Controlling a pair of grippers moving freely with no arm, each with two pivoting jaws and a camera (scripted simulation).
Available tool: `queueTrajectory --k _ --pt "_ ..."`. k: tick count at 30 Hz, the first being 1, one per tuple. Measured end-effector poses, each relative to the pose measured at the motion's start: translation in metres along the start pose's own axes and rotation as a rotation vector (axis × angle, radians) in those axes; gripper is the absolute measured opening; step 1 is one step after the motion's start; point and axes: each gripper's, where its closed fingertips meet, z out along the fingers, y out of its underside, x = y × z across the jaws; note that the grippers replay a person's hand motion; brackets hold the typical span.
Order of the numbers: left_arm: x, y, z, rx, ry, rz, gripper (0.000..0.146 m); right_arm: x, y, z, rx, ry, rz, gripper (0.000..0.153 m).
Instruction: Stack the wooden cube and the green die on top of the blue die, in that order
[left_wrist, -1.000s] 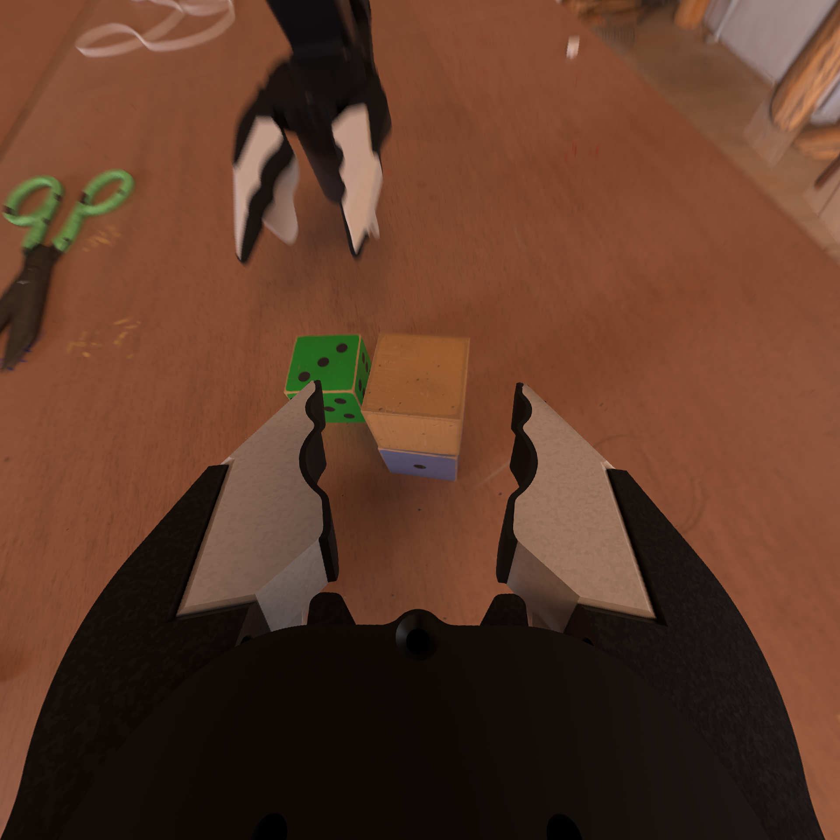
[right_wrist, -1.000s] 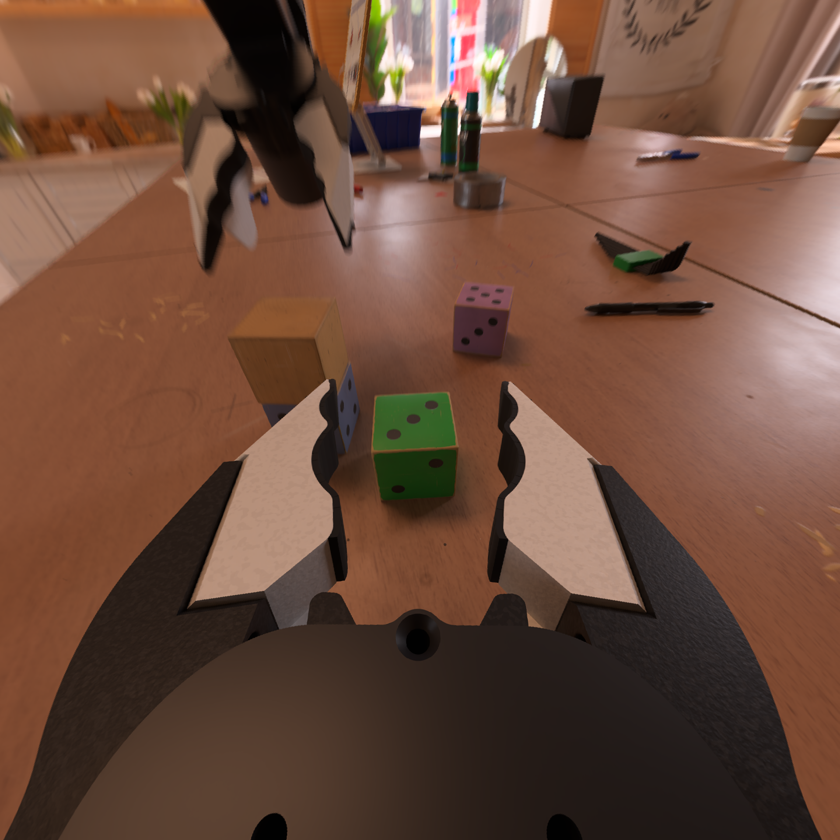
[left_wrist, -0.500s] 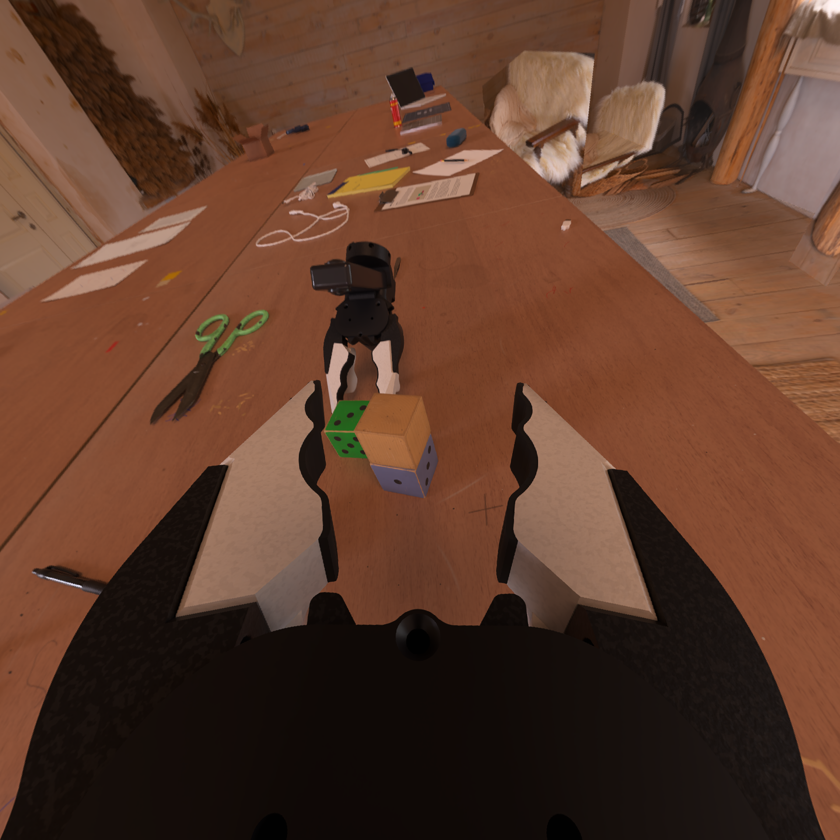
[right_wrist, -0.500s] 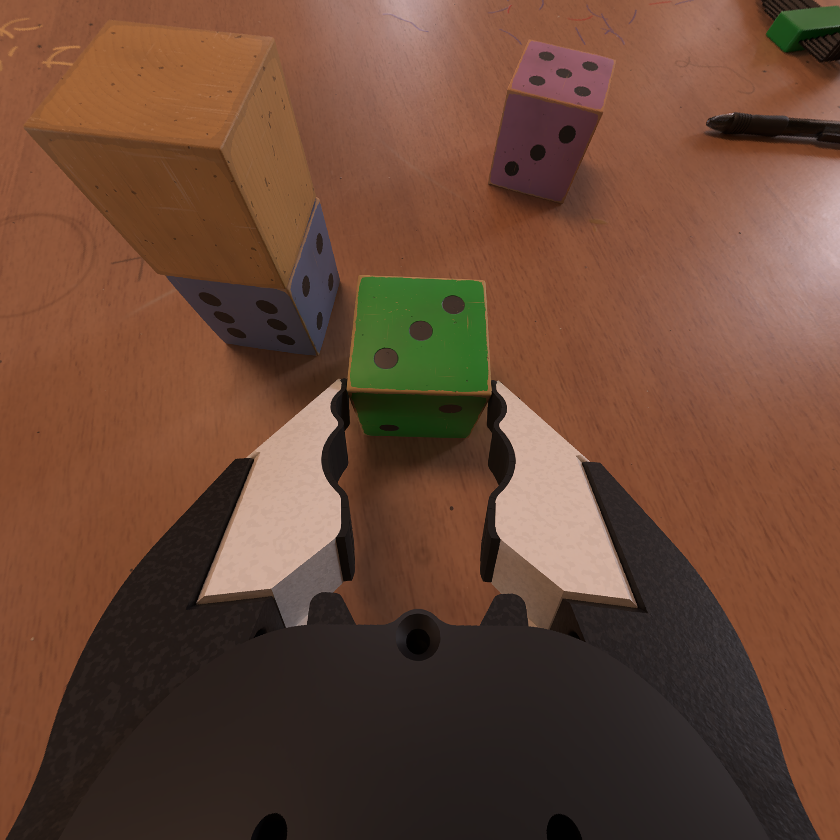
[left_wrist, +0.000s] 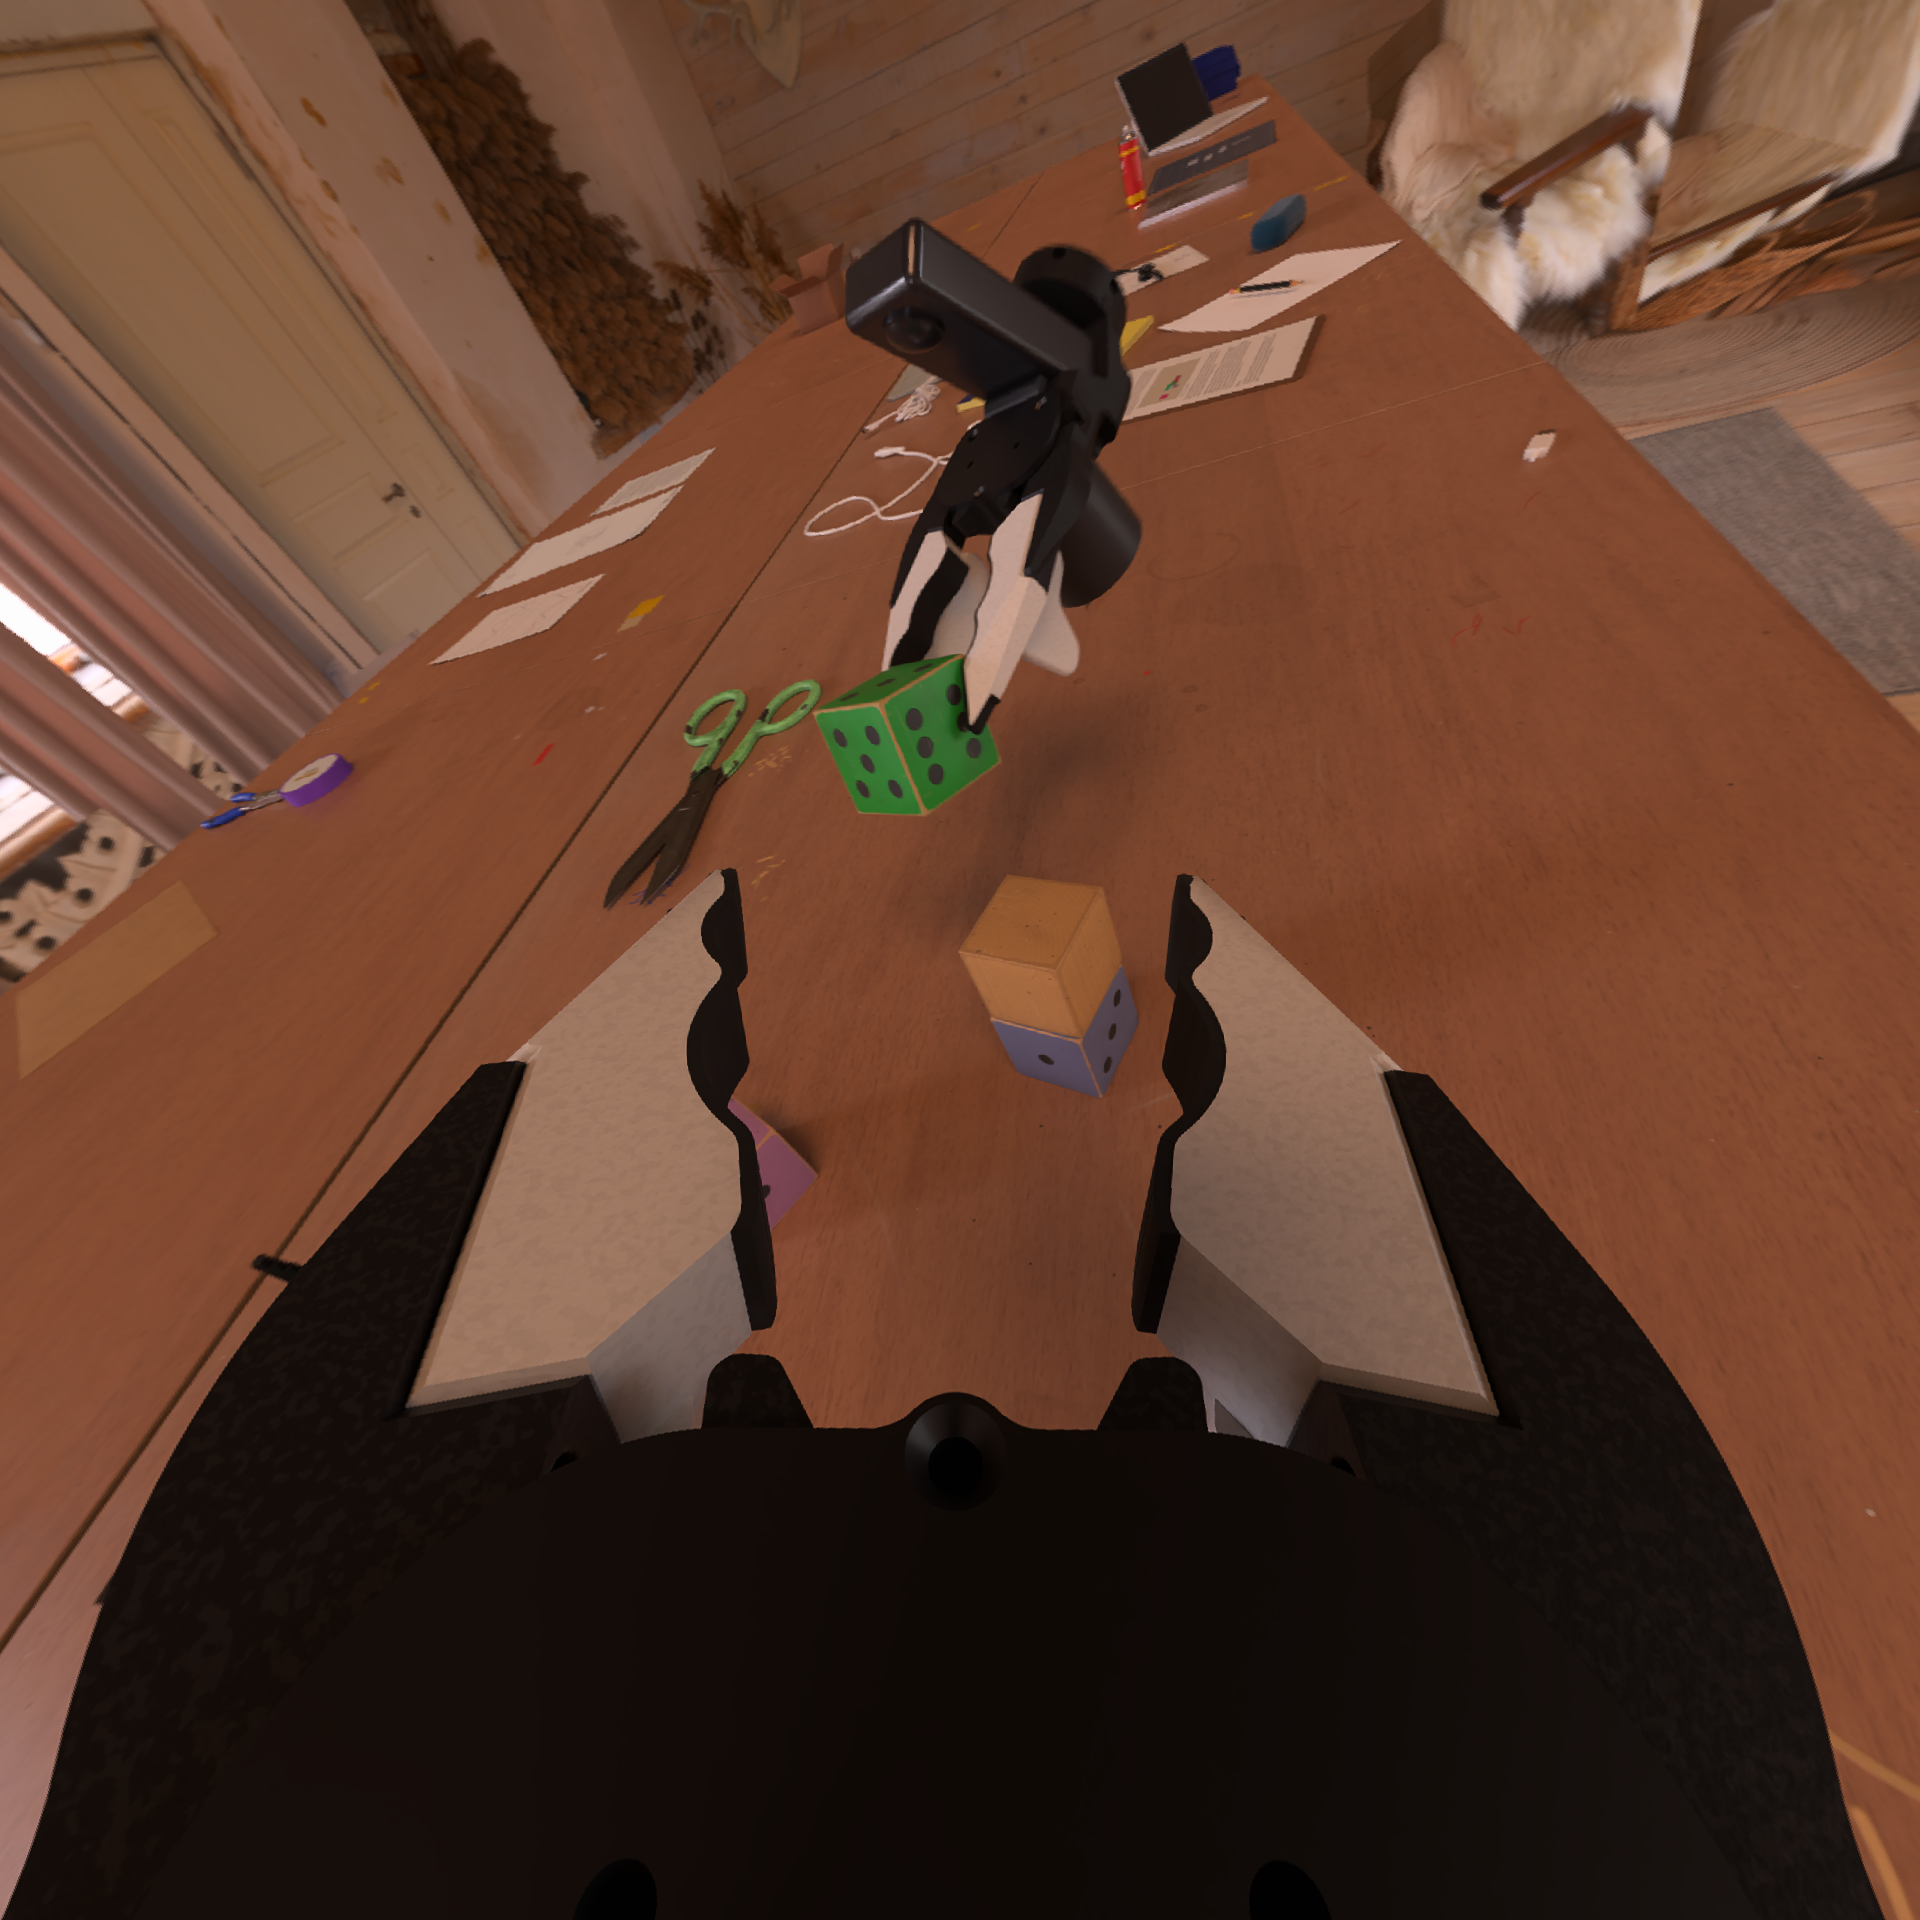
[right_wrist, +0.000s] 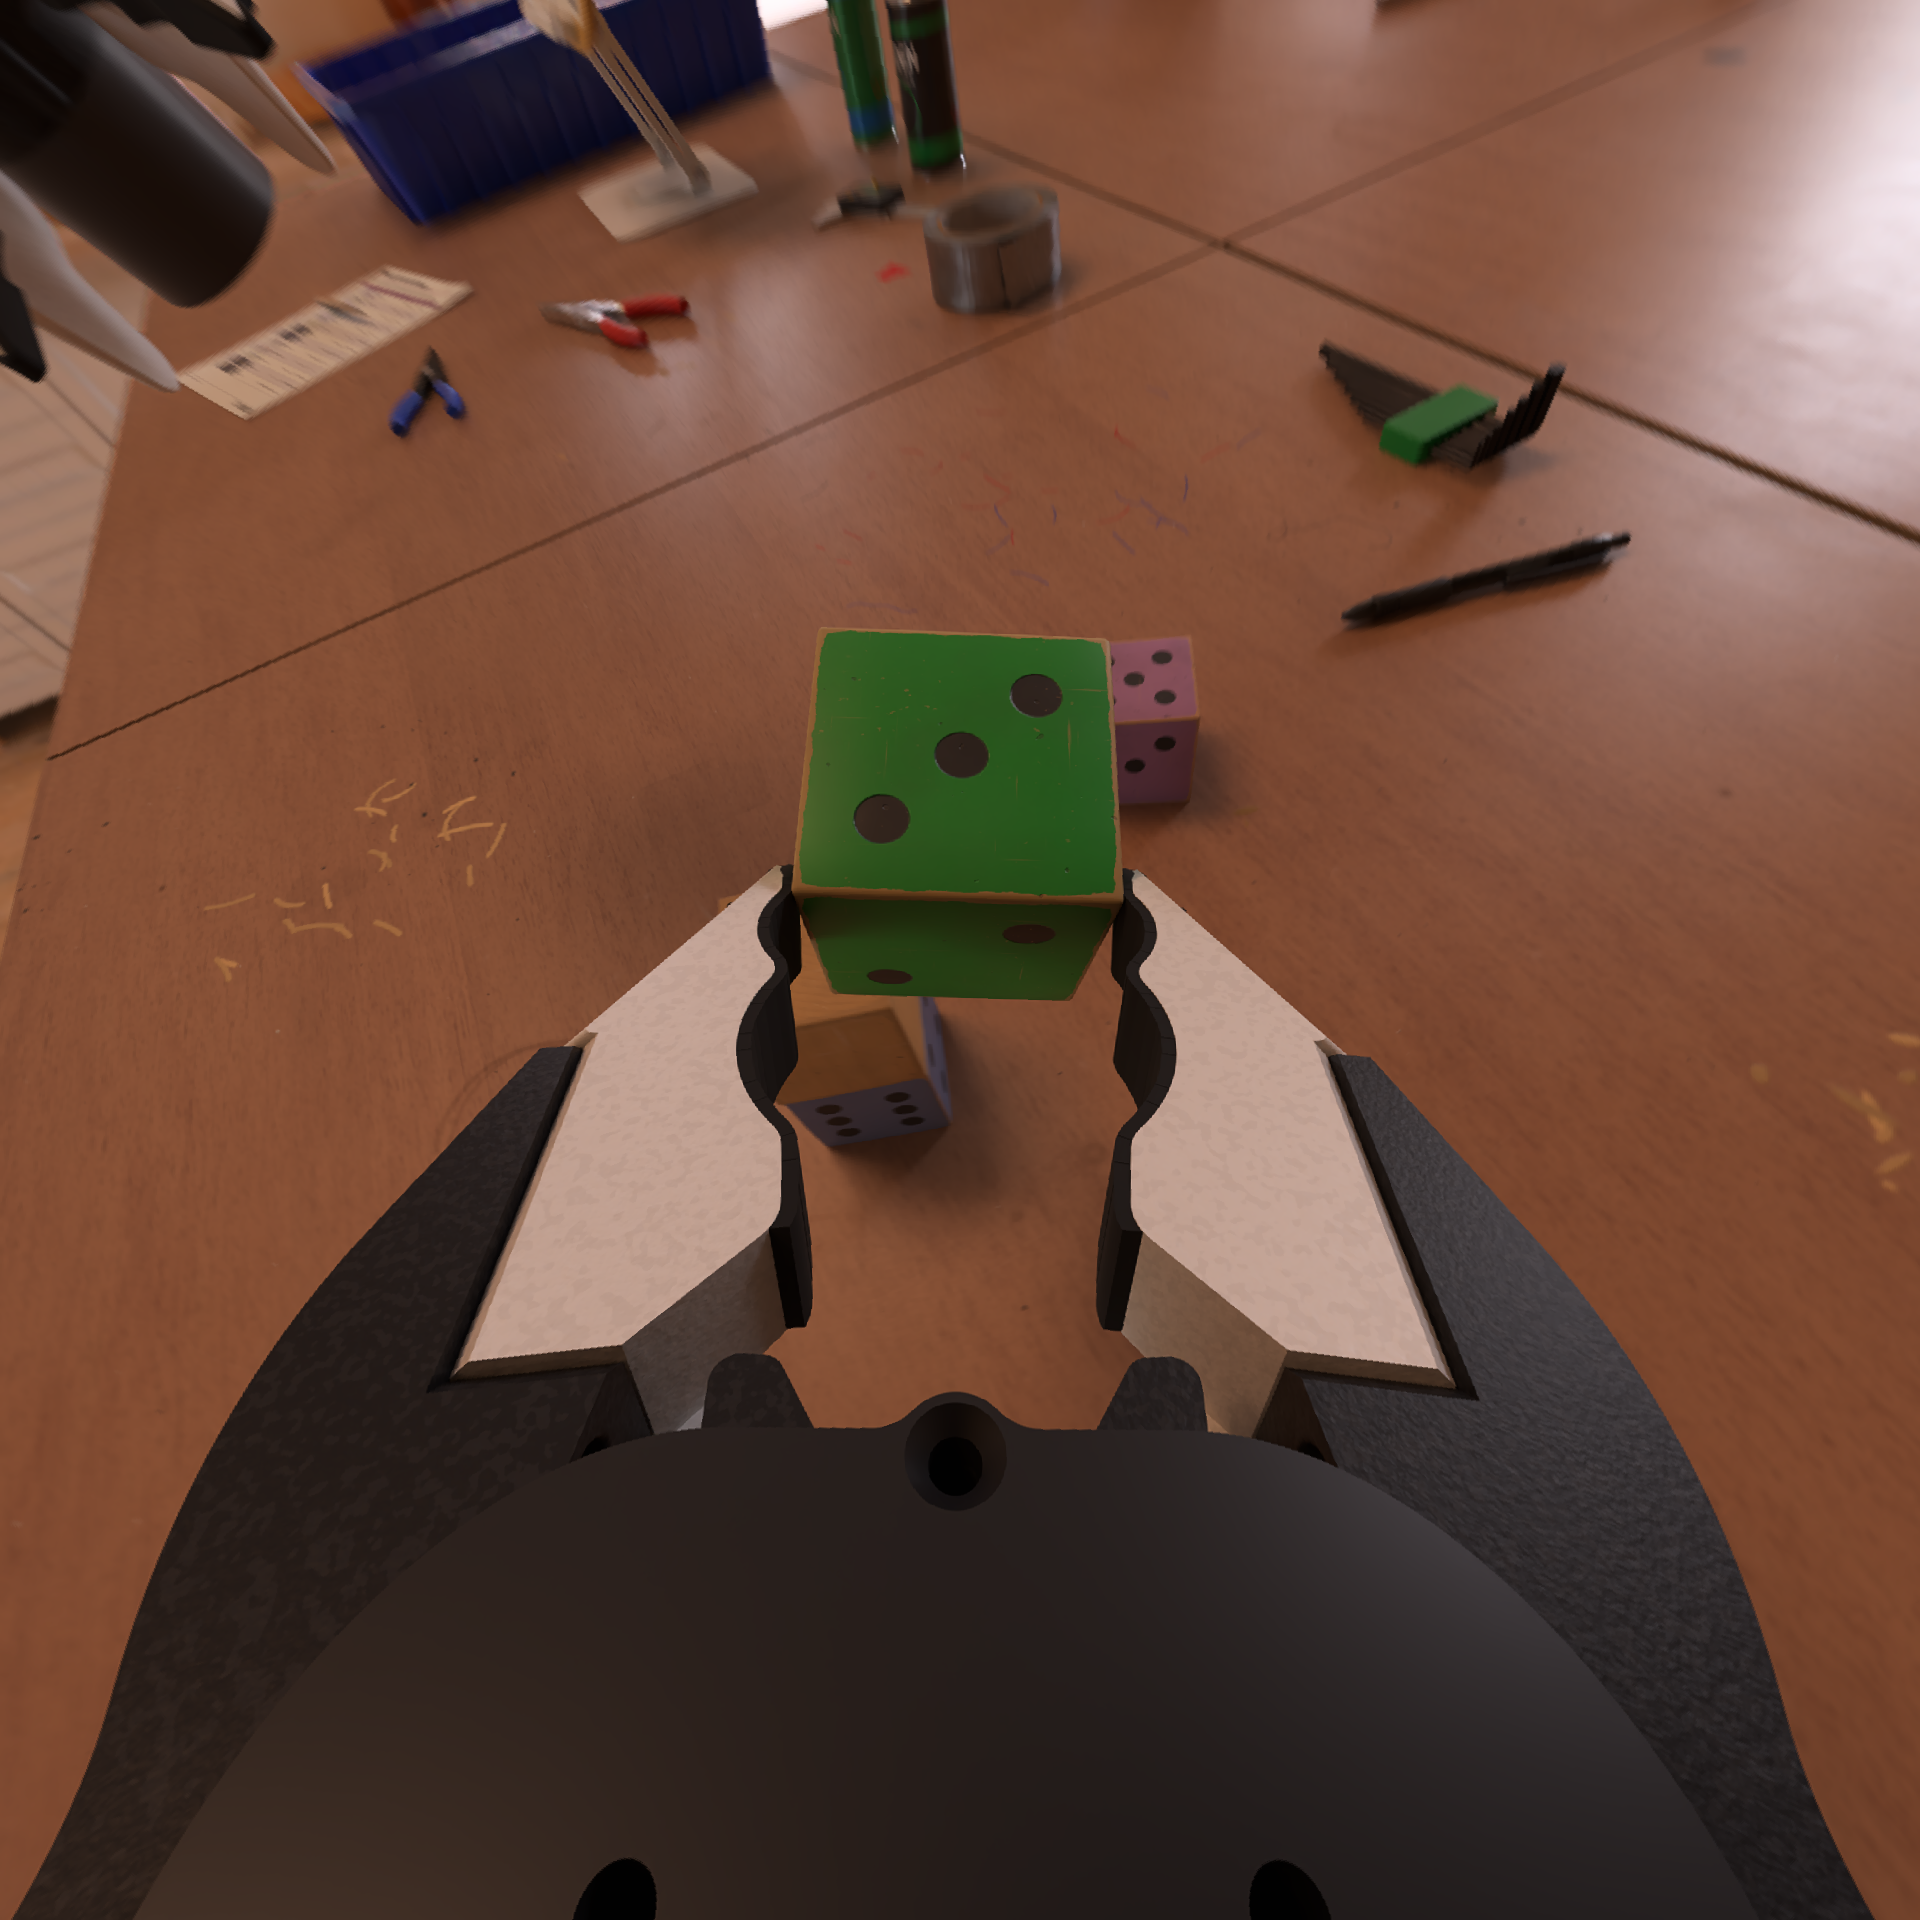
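Observation:
The wooden cube (left_wrist: 1039, 956) sits on the blue die (left_wrist: 1070, 1049) on the table. My right gripper (right_wrist: 956, 894) is shut on the green die (right_wrist: 956, 769) and holds it in the air, tilted, above the table. In the right wrist view the cube (right_wrist: 852, 1049) and the blue die (right_wrist: 873, 1112) show below the held die. In the left wrist view the right gripper (left_wrist: 935, 691) holds the green die (left_wrist: 909, 738) higher than the stack and beyond it to the left. My left gripper (left_wrist: 956, 904) is open and empty, well back from the stack.
A purple die (right_wrist: 1153, 717) stands on the table beyond the held die; the left finger half hides it in the left wrist view (left_wrist: 784, 1169). Green-handled scissors (left_wrist: 717, 790) lie left of the stack. A black pen (right_wrist: 1486, 577) and a hex key set (right_wrist: 1444, 416) lie to the right.
My right gripper closed on the green die and lifted it off the table to above the stack. My left gripper drew back and up, still open.

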Motion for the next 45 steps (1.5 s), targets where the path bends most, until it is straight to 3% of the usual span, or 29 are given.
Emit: queueTrajectory --k 6,20,43,45 --pt "-0.003 -0.005 -0.007 -0.002 -0.044 0.013 0.082 -0.024 0.003 0.025 -0.125 0.092 0.132 0.061" --pt "-0.001 0.000 -0.008 -0.032 -0.035 0.029 0.082 -0.039 0.032 0.050 -0.322 0.121 -0.074 0.061" --pt "0.003 0.003 -0.004 -0.064 -0.031 0.048 0.085 -0.040 0.043 0.050 -0.422 0.144 -0.118 0.060" --pt "0.000 0.004 -0.002 -0.062 -0.036 0.033 0.085 -0.041 0.044 0.048 -0.426 0.147 -0.125 0.066"
